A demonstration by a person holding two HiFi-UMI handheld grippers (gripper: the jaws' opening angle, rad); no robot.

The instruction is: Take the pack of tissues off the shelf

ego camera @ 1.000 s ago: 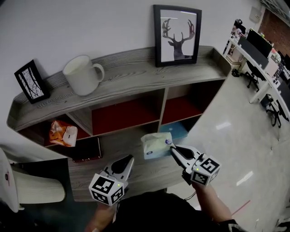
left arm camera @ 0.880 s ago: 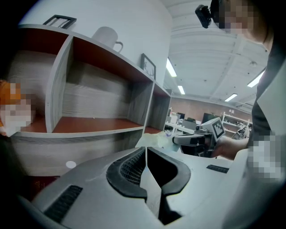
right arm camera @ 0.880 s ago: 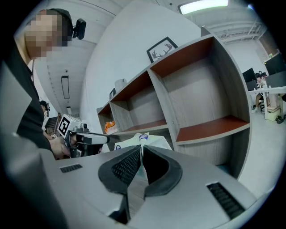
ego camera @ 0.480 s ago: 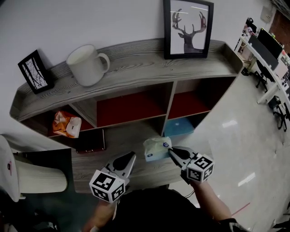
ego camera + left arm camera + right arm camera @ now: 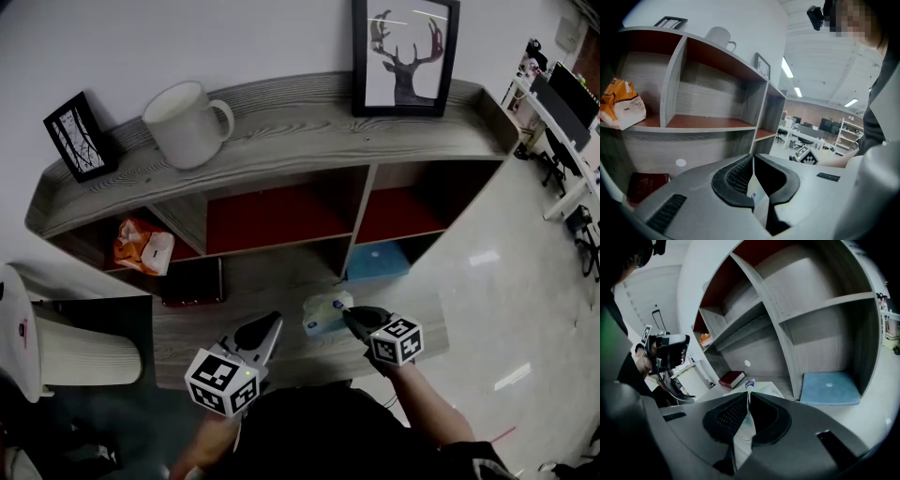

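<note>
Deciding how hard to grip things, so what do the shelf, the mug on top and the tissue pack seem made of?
Shelf: matt grey board with printed-looking wood grain, probably laminate, red-brown inside. Mug: smooth off-white, thick walls, likely ceramic. Pack of tissues: pale wrapper, thin and pliable at its edge, probably plastic film.

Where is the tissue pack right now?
Head view, lower centre: the tissue pack is pinched by the right gripper over the bottom ledge, near the blue object.

Room was left in the two red-backed compartments of the shelf (image 5: 300,117), parted by a divider (image 5: 361,211). The left bay was taken by an orange bag (image 5: 141,253); the lower bays were barred by a dark book (image 5: 192,282) and a blue pack (image 5: 379,262).
</note>
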